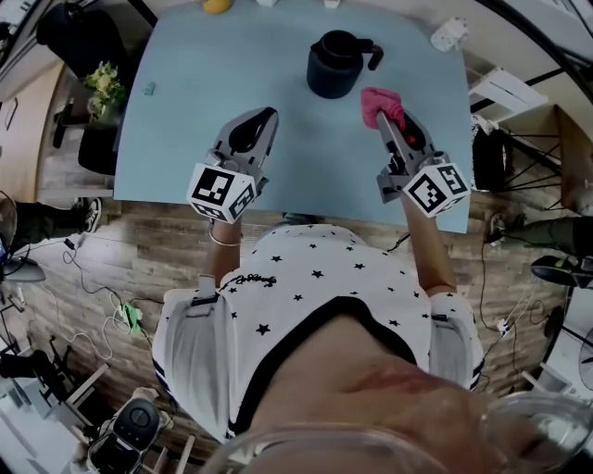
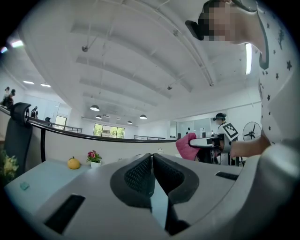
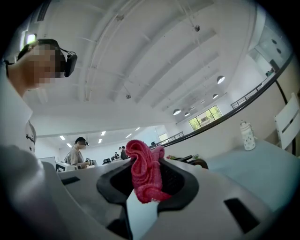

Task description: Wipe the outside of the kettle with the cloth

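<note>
Small script on the shirt (image 1: 306,278) is too blurred to read.

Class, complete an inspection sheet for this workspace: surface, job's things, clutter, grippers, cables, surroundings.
Surface: light blue table, mostly bare.
Job's things: dark kettle upright at the far side; pink cloth beside it, held.
Clutter: yellow fruit at the far edge; white object at the far right corner.
Grippers: left gripper shut, empty; right gripper shut on the pink cloth.
Cables: loose cables on the floor.
Surroundings: wooden floor; plant left of the table.
</note>
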Action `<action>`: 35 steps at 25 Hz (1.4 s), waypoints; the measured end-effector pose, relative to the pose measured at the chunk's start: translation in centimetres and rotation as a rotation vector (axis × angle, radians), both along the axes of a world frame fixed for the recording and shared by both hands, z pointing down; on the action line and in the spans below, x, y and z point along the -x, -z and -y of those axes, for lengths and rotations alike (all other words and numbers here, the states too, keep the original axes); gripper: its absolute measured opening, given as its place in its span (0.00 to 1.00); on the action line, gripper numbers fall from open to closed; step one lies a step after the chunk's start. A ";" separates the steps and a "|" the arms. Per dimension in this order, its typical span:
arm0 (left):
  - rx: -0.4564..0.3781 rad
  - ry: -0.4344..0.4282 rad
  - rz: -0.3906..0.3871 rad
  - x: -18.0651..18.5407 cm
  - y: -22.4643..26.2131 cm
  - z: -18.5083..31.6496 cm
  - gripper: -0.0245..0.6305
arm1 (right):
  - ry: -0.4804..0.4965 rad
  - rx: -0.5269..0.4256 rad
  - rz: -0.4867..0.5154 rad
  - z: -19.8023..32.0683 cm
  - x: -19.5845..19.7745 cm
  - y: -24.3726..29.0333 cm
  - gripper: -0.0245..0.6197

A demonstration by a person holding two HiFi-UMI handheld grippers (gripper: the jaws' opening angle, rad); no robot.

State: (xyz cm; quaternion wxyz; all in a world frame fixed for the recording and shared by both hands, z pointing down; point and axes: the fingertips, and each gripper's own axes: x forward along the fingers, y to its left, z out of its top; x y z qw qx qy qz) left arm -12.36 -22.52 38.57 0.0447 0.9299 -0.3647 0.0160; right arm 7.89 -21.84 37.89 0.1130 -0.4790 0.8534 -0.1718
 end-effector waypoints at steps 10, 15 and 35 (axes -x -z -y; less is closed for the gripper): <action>-0.009 -0.007 -0.011 3.5 -0.4 2.7 0.10 | -0.052 0.007 -0.189 6.6 1.6 -0.1 0.22; -0.007 -0.009 -0.028 4.5 -0.7 4.2 0.10 | -0.059 -0.004 -0.387 11.2 1.9 0.4 0.22; 0.063 0.098 -0.062 5.7 -1.8 5.6 0.10 | 0.225 -0.019 -1.078 21.5 6.0 -3.7 0.22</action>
